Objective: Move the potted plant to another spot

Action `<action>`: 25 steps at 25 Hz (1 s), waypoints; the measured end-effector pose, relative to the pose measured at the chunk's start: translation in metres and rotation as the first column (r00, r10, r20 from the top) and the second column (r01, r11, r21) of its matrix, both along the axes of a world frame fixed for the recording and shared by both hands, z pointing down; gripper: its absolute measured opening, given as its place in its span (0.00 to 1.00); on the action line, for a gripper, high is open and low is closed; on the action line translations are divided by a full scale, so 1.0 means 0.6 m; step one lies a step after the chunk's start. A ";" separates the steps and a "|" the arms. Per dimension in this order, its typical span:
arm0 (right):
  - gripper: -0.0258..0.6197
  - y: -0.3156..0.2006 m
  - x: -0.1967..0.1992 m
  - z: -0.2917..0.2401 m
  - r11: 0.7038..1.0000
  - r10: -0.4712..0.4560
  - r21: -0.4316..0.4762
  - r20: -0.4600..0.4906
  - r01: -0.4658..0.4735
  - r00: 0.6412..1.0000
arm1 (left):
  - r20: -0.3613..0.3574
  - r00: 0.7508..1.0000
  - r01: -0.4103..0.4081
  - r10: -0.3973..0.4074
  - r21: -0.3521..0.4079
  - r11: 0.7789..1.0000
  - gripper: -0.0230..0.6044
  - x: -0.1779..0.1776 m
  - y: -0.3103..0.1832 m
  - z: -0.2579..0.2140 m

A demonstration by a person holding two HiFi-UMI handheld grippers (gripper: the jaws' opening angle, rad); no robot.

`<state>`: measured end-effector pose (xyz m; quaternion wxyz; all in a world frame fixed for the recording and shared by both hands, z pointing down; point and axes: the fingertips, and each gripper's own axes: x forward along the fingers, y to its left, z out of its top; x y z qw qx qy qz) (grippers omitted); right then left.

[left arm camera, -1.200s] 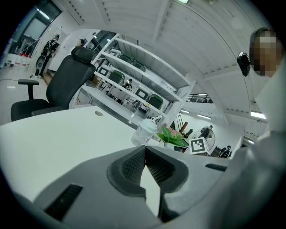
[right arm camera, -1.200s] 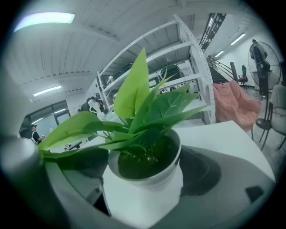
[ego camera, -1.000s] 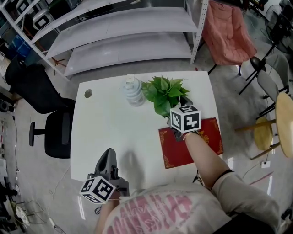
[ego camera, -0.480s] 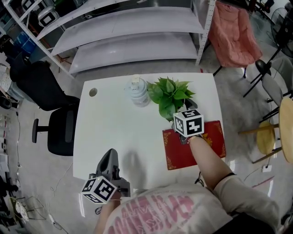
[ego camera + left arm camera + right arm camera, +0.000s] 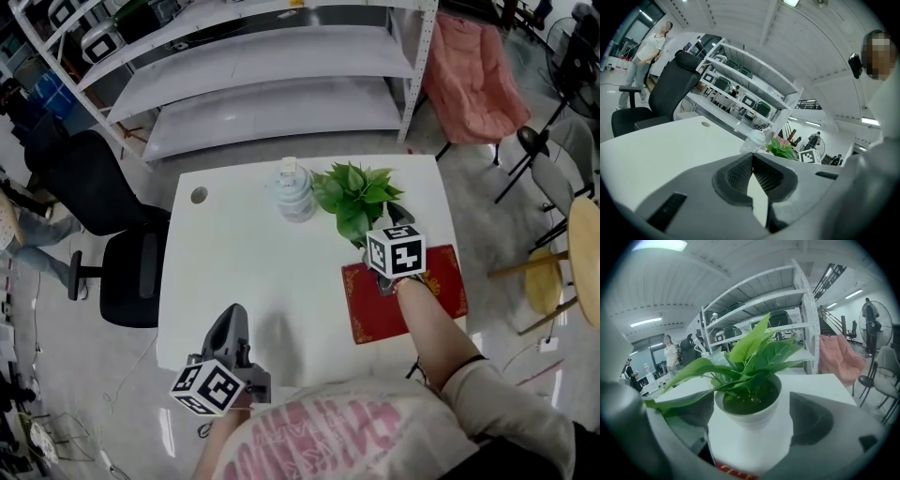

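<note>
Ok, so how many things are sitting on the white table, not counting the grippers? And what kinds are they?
Potted plant: 1
Clear bottle: 1
Red mat: 1
Total: 3

White table [image 5: 234,262] on glossy grey floor [image 5: 112,366]; black office chair [image 5: 122,281] left; grey shelving [image 5: 262,103] behind; pink chair [image 5: 473,75] right.
</note>
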<state>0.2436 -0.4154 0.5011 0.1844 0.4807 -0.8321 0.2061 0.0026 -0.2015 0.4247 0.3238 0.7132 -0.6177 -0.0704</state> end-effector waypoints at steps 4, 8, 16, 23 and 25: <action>0.81 0.024 0.010 -0.010 0.999 0.053 0.001 -0.012 -0.053 0.999 | -0.016 1.000 -0.006 0.006 0.027 1.000 0.04 -0.022 0.009 -0.013; 0.81 0.055 0.018 -0.038 0.995 0.098 0.024 -0.023 -0.097 0.995 | -0.026 0.999 -0.036 0.038 0.063 0.997 0.04 -0.029 0.016 -0.037; 0.72 0.137 0.032 -0.092 0.983 0.178 0.050 0.020 -0.179 0.984 | -0.044 0.993 -0.106 0.113 0.150 0.983 0.04 -0.031 0.034 -0.079; 0.65 0.225 0.025 -0.122 0.976 0.207 0.053 0.067 -0.210 0.976 | -0.060 0.982 -0.166 0.180 0.190 0.968 0.04 -0.022 0.070 -0.097; 0.64 0.252 0.019 -0.128 0.975 0.212 0.054 0.079 -0.216 0.974 | -0.065 0.979 -0.179 0.195 0.199 0.964 0.04 -0.021 0.083 -0.101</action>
